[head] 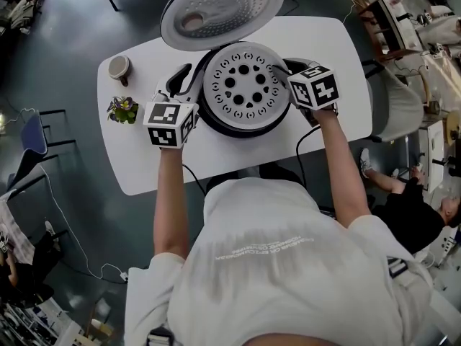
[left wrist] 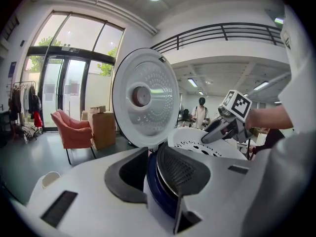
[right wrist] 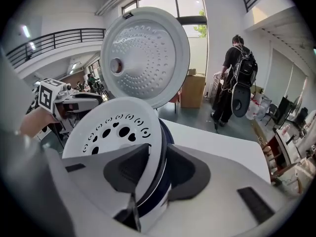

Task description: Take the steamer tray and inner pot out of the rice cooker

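- Left end: a beige round cup (head: 119, 68) and a small purple-flowered pot plant (head: 123, 109) stand well apart from the work, presumably parked out of the way.
- Left gripper (left wrist: 153, 154): its fingers pinch the left rim of the white perforated round steamer tray (head: 241, 85), with a dark blue wall also between them.
- Centre: the steamer tray sits level in the mouth of the round dark-and-white rice cooker (head: 245, 130). The domed lid (head: 222, 9) stands open behind. The inner pot is hidden underneath.
- Right gripper (right wrist: 159, 149): its fingers are clamped on the opposite rim. The two-sided hold is probably for a level lift.
- Surroundings: a white rounded tabletop (head: 338, 56) on a dark grey floor (head: 65, 42), in an open hall with glazed doors (left wrist: 64, 83).
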Motion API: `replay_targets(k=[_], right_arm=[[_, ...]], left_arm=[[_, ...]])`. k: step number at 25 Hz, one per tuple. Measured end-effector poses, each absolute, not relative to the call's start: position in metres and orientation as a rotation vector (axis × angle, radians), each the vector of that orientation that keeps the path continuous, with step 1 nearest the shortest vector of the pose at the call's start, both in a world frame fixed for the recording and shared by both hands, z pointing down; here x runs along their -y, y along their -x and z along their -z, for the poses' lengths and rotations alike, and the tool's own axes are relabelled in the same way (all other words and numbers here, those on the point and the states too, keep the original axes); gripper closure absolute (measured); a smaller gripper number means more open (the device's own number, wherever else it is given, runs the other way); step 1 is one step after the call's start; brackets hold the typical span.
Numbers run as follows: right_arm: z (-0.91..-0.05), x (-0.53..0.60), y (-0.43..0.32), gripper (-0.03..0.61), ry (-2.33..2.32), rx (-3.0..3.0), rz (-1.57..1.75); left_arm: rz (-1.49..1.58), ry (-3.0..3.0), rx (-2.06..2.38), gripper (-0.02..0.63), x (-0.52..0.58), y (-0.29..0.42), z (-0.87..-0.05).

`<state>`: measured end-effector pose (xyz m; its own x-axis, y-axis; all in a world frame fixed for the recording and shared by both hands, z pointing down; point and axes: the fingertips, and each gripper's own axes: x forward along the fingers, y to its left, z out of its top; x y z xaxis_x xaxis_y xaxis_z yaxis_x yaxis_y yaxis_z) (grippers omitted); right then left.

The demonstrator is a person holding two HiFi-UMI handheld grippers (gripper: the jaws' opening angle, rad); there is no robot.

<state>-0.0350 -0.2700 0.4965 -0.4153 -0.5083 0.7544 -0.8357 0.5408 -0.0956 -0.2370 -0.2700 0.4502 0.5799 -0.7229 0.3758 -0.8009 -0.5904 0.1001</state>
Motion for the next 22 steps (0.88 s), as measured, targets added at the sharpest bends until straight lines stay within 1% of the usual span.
replay_targets(k=[1, 3, 5, 7, 13, 22], right_arm=[[-0.494, 0.269, 0.034, 0.452, -1.090, 2.111, -0.626], [-0.488, 0.267, 0.035, 0.489, -1.114, 2.151, -0.652], [-0.483, 0.267, 0.036, 0.505, -1.138, 2.178, -0.662], [-0.478, 0.267, 0.034, 0.499, -1.161, 2.191, -0.659], [-0.459, 0.270, 0.017, 0.509, -1.254, 2.254, -0.749], [-0.442, 0.260, -0.051, 0.514, -1.422, 2.296, -0.910]], left_arm=[[-0.434, -2.557, 1.260, 0.501, 0.269, 0.236, -0.449], [-0.433, -2.567, 1.262, 0.502, 0.268, 0.234, -0.445], [-0.433, -2.578, 1.259, 0.502, 0.266, 0.232, -0.442], [-0.434, -2.590, 1.249, 0.502, 0.264, 0.228, -0.440], [-0.408, -2.635, 1.223, 0.503, 0.265, 0.212, -0.426], [-0.398, -2.704, 1.144, 0.503, 0.259, 0.152, -0.409]])
